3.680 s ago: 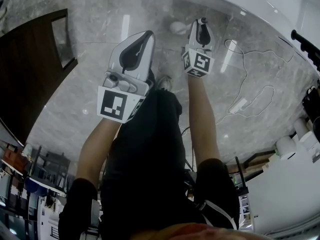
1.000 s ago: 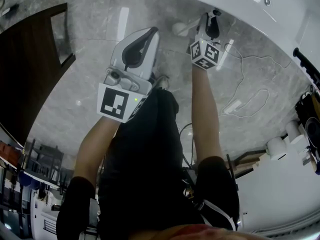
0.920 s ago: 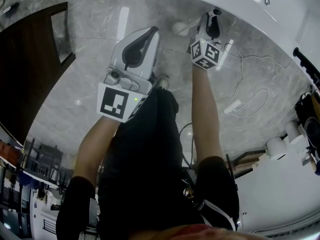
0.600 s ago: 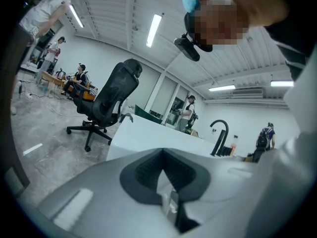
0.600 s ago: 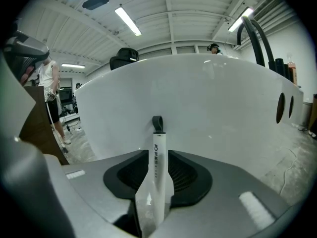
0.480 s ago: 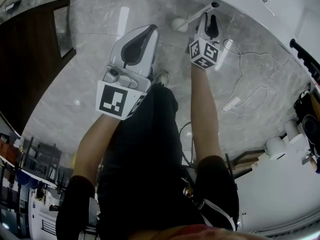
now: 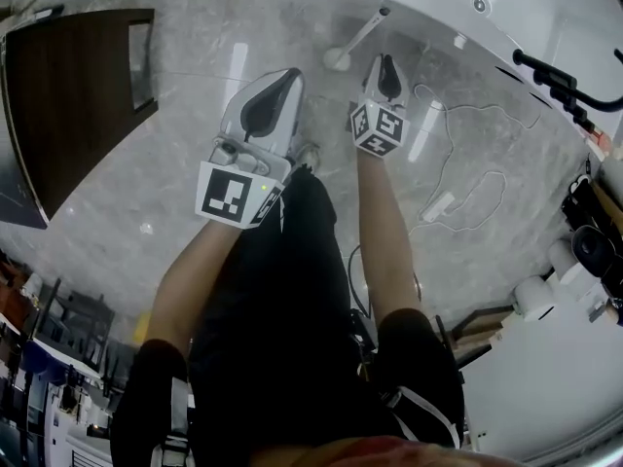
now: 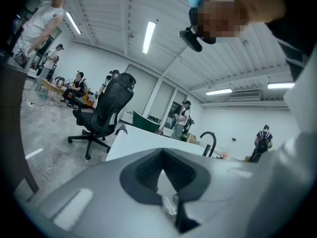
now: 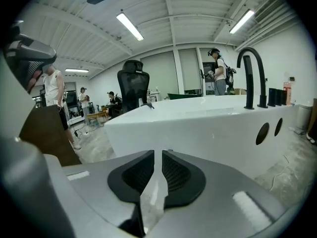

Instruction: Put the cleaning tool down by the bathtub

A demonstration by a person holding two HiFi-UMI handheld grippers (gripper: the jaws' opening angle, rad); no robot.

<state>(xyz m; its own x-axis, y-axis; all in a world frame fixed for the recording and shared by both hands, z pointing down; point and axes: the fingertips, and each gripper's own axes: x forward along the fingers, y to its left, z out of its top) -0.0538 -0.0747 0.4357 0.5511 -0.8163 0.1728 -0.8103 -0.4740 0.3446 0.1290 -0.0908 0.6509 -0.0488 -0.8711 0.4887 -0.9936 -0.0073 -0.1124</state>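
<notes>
right gripper (image 9: 158, 153): jaws have just been closing and now stand a narrow slit apart, nothing between the ribbed black pads; only the white bathtub (image 9: 198, 128) wall shows through the gap. in the head view it sits upper centre of frame, pointing up-frame at the tub.

left gripper (image 8: 162, 151): pad tips meet, with a small triangular gap behind them, and it holds nothing. in the head view it is left of the right gripper, and the two are apart.

white long-handled cleaning tool with a round head (image 7: 362, 34): free of both grippers, at the top centre of the head view, just beyond the right gripper's tips and up-left of them. the round head sits on the grey marble floor (image 7: 195, 193). the long axis runs diagonally, with the head at lower left and the dark handle tip at upper right, toward the tub side. cannot tell whether the handle tip touches the tub.

surroundings: a thin white cable (image 7: 458, 154) loops on the floor right of the right gripper. a black curved faucet (image 7: 565, 71) stands on the tub rim at upper right. a dark brown wooden panel (image 7: 78, 95) is at upper left.
</notes>
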